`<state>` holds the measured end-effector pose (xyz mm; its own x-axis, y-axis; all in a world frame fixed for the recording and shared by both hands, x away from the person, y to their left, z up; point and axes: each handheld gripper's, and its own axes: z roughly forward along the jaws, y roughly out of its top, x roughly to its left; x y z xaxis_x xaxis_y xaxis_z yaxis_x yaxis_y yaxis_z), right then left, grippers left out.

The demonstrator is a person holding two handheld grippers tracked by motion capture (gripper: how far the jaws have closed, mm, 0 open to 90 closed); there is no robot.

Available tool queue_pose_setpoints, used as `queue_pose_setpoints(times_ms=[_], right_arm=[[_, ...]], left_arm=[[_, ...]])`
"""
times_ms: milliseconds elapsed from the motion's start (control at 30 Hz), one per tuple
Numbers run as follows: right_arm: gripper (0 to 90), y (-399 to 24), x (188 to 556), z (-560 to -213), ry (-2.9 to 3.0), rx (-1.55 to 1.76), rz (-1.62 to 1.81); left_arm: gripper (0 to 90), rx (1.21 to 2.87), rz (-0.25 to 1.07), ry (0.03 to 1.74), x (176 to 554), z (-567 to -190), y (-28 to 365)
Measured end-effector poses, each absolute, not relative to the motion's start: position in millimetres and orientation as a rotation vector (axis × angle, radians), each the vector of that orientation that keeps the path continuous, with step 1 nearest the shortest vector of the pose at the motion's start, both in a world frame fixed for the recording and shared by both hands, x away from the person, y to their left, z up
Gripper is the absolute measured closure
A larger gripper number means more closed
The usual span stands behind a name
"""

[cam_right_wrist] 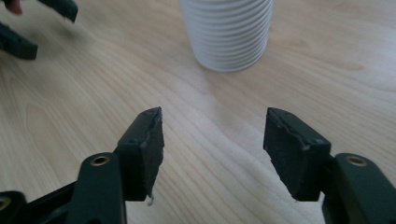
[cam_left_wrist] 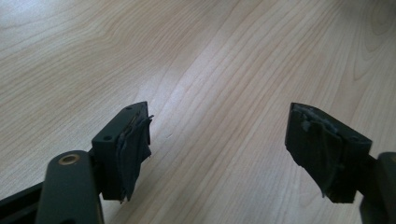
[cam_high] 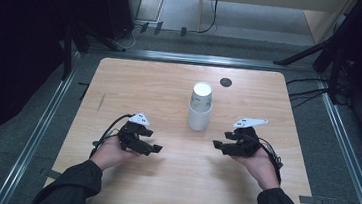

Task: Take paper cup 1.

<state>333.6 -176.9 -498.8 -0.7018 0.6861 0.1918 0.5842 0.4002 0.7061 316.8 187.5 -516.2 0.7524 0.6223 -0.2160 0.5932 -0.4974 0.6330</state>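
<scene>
A stack of white ribbed paper cups (cam_high: pixel 200 109) stands upside down in the middle of the wooden table (cam_high: pixel 135 85). To its lower left, a hand holds my left gripper (cam_high: pixel 156 149) low over the table, pointing right, jaws apart. In the left gripper view the left gripper (cam_left_wrist: pixel 219 135) has only bare wood between its pads. My right gripper (cam_high: pixel 218 146) is to the cups' lower right and points left. In the right gripper view the right gripper (cam_right_wrist: pixel 212 135) is open and empty, with the cup stack (cam_right_wrist: pixel 227 35) just ahead and the other gripper (cam_right_wrist: pixel 28 23) at the top left.
A small dark round cap (cam_high: pixel 226 82) sits in the table top near the far edge, right of the cups. Metal rails (cam_high: pixel 41 128) run along both sides of the table. Dark stands and cables (cam_high: pixel 316 90) lie on the floor beyond.
</scene>
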Motion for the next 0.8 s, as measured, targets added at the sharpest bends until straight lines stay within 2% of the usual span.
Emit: queue_pose_setpoints(times_ms=[100,167,267,433,467,567,600,633,667,733,800], right_arm=[[44.7,-181,333,-499,2.489,1.104,1.195],[44.7,-183,334,-501,2.499,1.1,1.196],[43.9,-183,337,-500,2.561,1.096,1.173],[35.2,-180,338,-494,2.571,1.047,1.195],[26.4,-180,339,-493,2.568,1.053,1.24],[23.4,-179,339,-493,2.561,1.087,1.236],[25.7,-179,339,-494,2.573,1.079,1.225],[32.0,-178,338,-494,2.59,1.07,1.205],[32.0,-178,338,-494,2.59,1.07,1.205],[39.4,-177,338,-490,2.592,1.063,1.206],[43.1,-176,337,-485,2.584,1.049,1.225]], left_arm=[[24.0,2.256,0.034,0.923,317,-515,186],[30.4,2.284,0.0,0.969,319,-513,185],[31.0,2.28,-0.005,0.96,320,-514,185],[30.4,2.27,-0.007,0.95,321,-512,186],[30.7,2.261,0.003,0.948,322,-511,186],[30.6,2.267,0.029,0.938,322,-512,186],[30.5,2.27,0.04,0.932,321,-512,186],[30.5,2.27,0.04,0.932,321,-512,186],[30.5,2.272,0.038,0.926,320,-512,187],[30.5,2.267,0.019,0.934,319,-513,187],[30.5,2.284,0.01,0.927,316,-514,189]])
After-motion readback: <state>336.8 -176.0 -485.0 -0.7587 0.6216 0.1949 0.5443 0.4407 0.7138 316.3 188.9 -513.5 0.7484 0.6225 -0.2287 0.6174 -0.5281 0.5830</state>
